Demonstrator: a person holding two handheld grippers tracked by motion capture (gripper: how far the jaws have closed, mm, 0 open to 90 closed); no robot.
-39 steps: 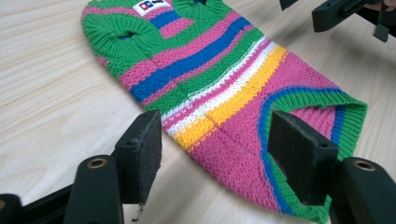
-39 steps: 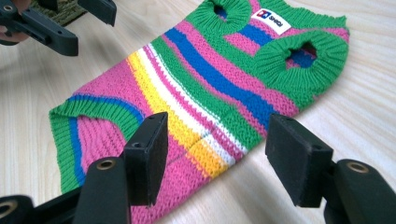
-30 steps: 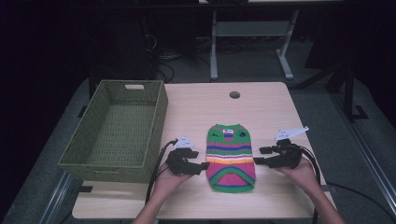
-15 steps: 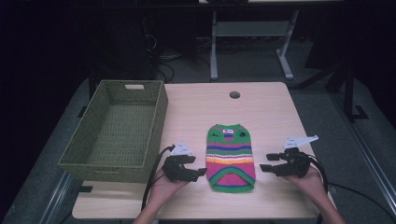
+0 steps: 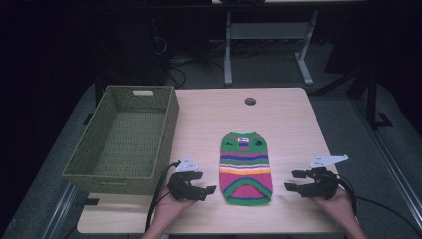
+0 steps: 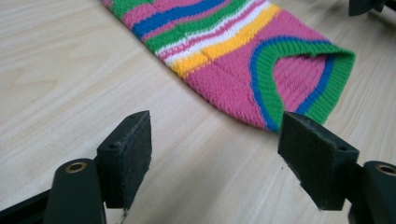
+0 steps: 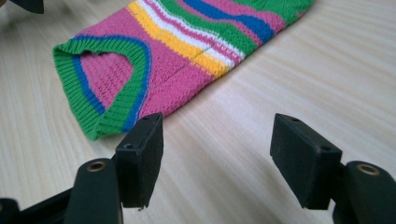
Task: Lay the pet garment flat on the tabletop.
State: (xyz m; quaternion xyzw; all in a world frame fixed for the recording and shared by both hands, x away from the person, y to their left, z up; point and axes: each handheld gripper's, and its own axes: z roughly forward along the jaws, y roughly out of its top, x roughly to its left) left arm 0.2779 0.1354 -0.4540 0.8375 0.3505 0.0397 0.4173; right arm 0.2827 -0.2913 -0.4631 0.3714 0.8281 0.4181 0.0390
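Garment: striped pink-green knitted small sweater [image 5: 246, 167], flat on light wood desk [image 5: 278, 119].
L hand-held gripper [image 5: 206, 189]: jaws wide, just opening, nothing between.
R hand-held gripper [image 5: 291, 180]: same, beside hem.

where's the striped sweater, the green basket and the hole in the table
striped sweater [image 5: 245, 164], high view, on its middle stripes
green basket [image 5: 168, 119], high view, on its right wall
hole in the table [image 5: 250, 101], high view, on the hole's centre

A small knitted sweater [image 5: 245, 167] is laid flat on the table [image 5: 288, 124], its green neck end turned toward the far edge and its rounded hem toward the near edge. It is striped in green, blue, pink, white and yellow, and the pink hem is bordered with blue and green ribbing.
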